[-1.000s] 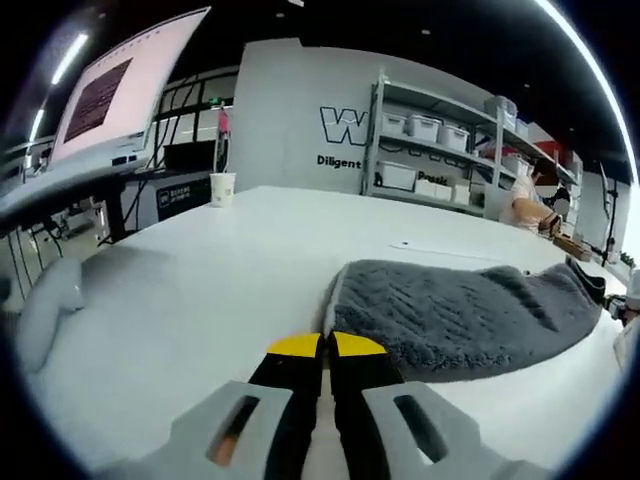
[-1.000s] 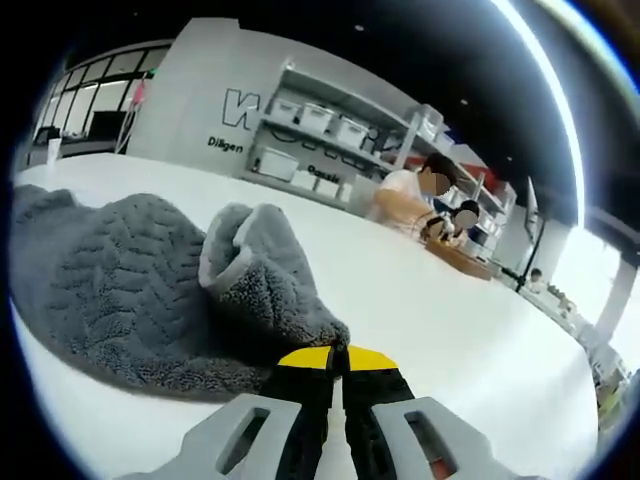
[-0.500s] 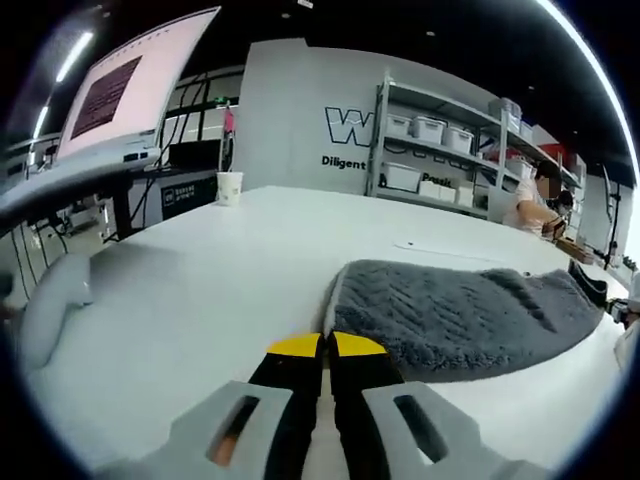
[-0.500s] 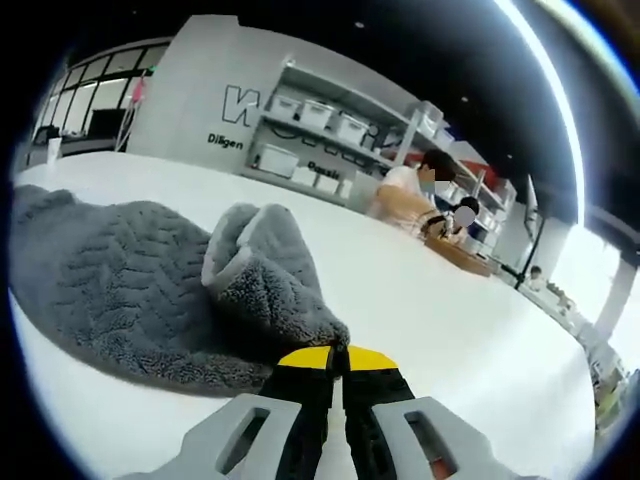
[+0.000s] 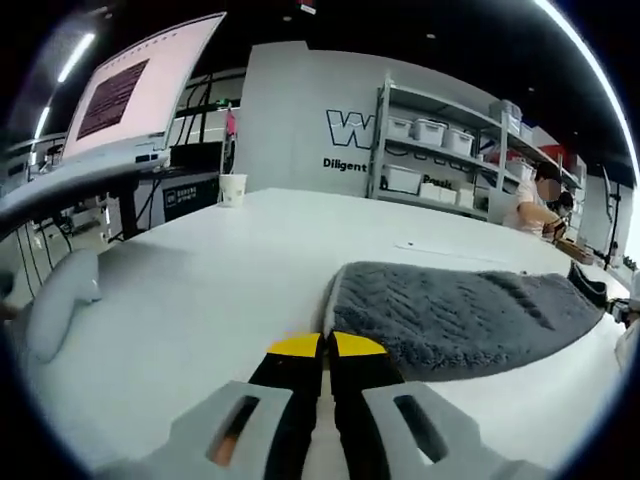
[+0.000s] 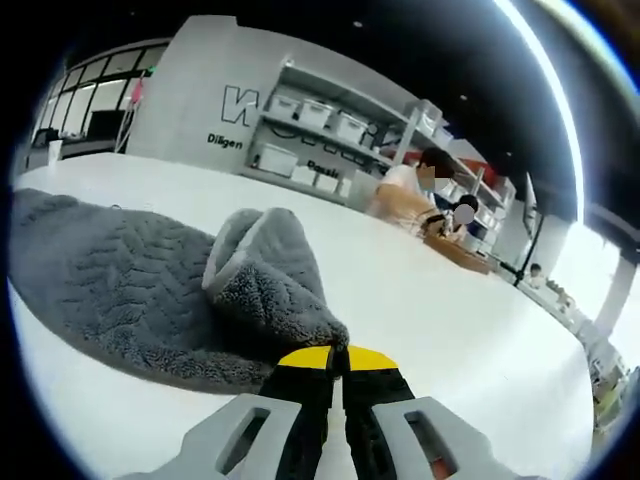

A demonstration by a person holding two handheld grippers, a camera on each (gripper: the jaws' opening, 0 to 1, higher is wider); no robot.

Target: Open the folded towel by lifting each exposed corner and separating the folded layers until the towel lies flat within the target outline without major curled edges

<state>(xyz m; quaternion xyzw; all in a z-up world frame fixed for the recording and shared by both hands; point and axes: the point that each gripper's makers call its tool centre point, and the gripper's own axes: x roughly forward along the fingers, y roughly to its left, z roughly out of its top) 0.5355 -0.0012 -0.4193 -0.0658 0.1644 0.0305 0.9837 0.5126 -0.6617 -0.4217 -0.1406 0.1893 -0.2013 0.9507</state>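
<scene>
Both grippers low over table (image 5: 200,290) — right gripper (image 6: 335,358) pinching towel (image 6: 130,290)

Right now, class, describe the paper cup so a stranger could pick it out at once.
Start with the big white table in the left gripper view and follow it to its far left edge. The paper cup stands there upright and alone, small and white, far from the grey towel, in front of dark desks.

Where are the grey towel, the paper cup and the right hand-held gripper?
grey towel (image 5: 450,315): left gripper view, on its flat ribbed top.
paper cup (image 5: 233,189): left gripper view, on its side wall.
right hand-held gripper (image 6: 337,358): right gripper view, between its yellow tips.
</scene>
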